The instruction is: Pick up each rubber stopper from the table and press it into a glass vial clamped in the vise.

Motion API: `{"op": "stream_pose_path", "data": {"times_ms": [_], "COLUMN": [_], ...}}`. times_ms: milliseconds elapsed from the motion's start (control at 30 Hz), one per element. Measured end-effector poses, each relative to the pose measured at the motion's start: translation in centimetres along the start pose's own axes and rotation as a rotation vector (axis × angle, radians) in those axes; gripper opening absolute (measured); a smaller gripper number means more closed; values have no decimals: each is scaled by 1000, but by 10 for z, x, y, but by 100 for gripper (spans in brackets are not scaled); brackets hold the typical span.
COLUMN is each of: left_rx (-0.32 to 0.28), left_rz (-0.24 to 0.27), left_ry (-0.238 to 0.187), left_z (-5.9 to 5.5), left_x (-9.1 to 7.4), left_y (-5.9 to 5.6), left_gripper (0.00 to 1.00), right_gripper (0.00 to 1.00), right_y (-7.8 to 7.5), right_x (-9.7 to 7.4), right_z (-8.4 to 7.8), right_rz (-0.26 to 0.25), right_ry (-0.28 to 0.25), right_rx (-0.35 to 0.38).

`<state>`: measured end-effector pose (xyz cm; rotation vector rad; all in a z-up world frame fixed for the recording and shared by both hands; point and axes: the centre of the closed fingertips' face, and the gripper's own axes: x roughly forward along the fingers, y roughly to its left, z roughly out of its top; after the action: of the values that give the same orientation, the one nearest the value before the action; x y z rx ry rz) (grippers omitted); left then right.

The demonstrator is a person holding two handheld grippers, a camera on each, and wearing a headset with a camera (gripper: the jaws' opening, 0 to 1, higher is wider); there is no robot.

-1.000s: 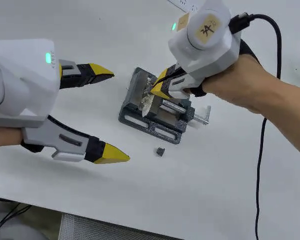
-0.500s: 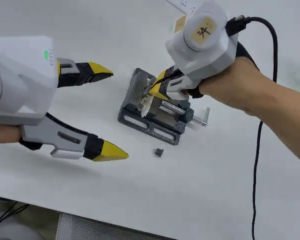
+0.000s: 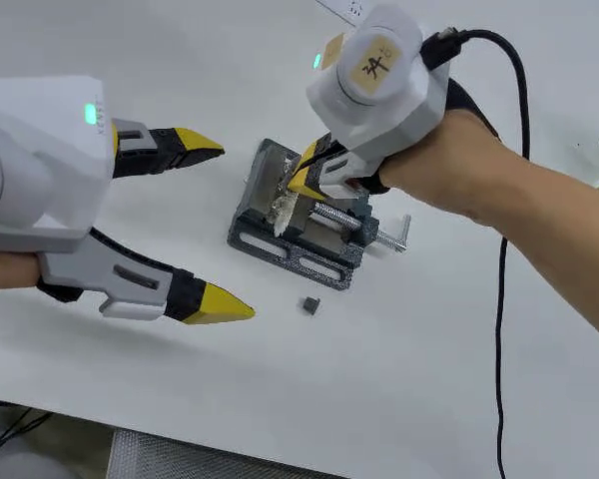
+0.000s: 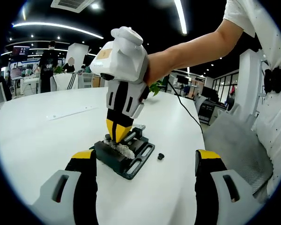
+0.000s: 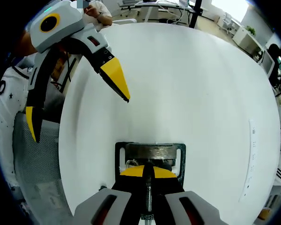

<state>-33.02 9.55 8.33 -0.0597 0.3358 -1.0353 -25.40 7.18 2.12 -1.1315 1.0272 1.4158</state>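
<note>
- Head view: the left gripper (image 3: 217,225) is at the left of the frame, its jaws spread wide with nothing between them, the yellow tips pointing right over the bare white table (image 3: 429,389).
- The right gripper (image 3: 301,184) comes in from the upper right, and its jaws are closed together. The tips are down at the top of the vise (image 3: 309,256) in the centre of the frame. I cannot tell whether anything is pinched between them.
- A pale glassy vial (image 3: 283,208) sits between the vise's plates, just beside those tips.
- One small dark rubber stopper (image 3: 309,305) lies on the table just below the vise, apart from both grippers.
- A black cable (image 3: 503,259) runs from the right gripper down the right side of the frame.
- Left gripper view: the left gripper (image 4: 145,155) has its own two jaws rising at lower left and lower right, far apart and empty.
- Between them, at centre, stands the vise (image 4: 131,161) with the right gripper (image 4: 118,133) reaching down onto it, tips together. The rubber stopper (image 4: 160,156) lies on the table just right of the vise.
- Right gripper view: the right gripper (image 5: 147,172) has its yellow tips meeting at lower centre, over the vise (image 5: 150,151).
- The left gripper (image 5: 78,107) hangs at upper left, jaws wide apart.
</note>
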Motion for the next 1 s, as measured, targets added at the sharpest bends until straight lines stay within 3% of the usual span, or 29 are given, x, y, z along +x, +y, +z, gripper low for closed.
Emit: {"op": "stream_pose_path", "data": {"times_ms": [67, 133, 433, 1000], "left_rx": [7, 13, 19, 39], "left_rz": [-6, -9, 4, -7], "left_ry": [7, 18, 34, 63], "left_z": [1, 0, 3, 5], "left_x": [-1, -2, -7, -8], "left_y": [-3, -5, -5, -8], "left_gripper": [85, 85, 85, 84], "right_gripper": [0, 0, 0, 3], "right_y": [-1, -2, 0, 0], "right_x": [0, -1, -3, -10], "right_z": [1, -1, -1, -2], "right_rz": [-5, -23, -61, -58], "right_ry": [-42, -57, -112, -194], "right_rx": [38, -10, 16, 98]}}
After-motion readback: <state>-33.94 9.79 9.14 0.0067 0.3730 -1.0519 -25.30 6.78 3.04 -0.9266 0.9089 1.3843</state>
